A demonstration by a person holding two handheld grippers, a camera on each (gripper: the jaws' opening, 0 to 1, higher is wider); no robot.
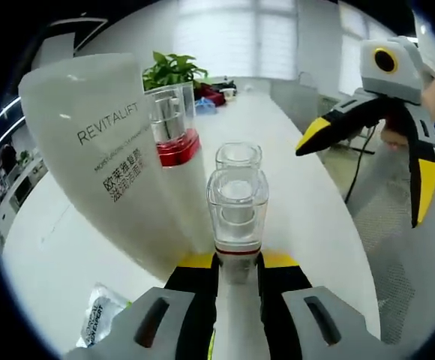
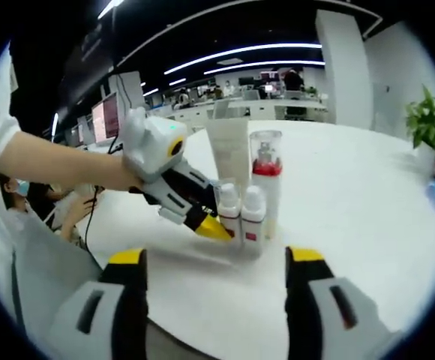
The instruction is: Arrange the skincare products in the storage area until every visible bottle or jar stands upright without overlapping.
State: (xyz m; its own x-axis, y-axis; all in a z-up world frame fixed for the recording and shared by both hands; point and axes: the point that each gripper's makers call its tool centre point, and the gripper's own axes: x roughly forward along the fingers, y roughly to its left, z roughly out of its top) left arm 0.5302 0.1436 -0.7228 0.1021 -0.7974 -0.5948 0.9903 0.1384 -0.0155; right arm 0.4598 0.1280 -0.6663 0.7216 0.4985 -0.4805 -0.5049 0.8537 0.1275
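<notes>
Two small clear-capped white bottles stand upright, one behind the other, on the white table [image 1: 67, 262]. My left gripper [image 1: 237, 259] is shut on the near small bottle [image 1: 237, 206], low on its body; the far small bottle [image 1: 238, 156] stands just behind it. To their left a white REVITALIFT tube [image 1: 109, 154] stands on end beside a tall red-banded bottle [image 1: 174, 124]. My right gripper [image 2: 216, 259] is open and holds nothing, a short way from the same group: small bottles [image 2: 229, 210] [image 2: 253, 214], the tall bottle [image 2: 266, 176] and the tube [image 2: 229, 146]. The right gripper [image 1: 356, 187] hangs to the right of the table.
A crumpled plastic wrapper [image 1: 101, 311] lies near the front edge. A potted plant [image 1: 174, 69] and some red and blue items [image 1: 210, 95] sit at the far end. A person's arm [image 2: 60, 161] holds the left gripper [image 2: 202, 221]. Desks with monitors [image 2: 105, 116] stand behind.
</notes>
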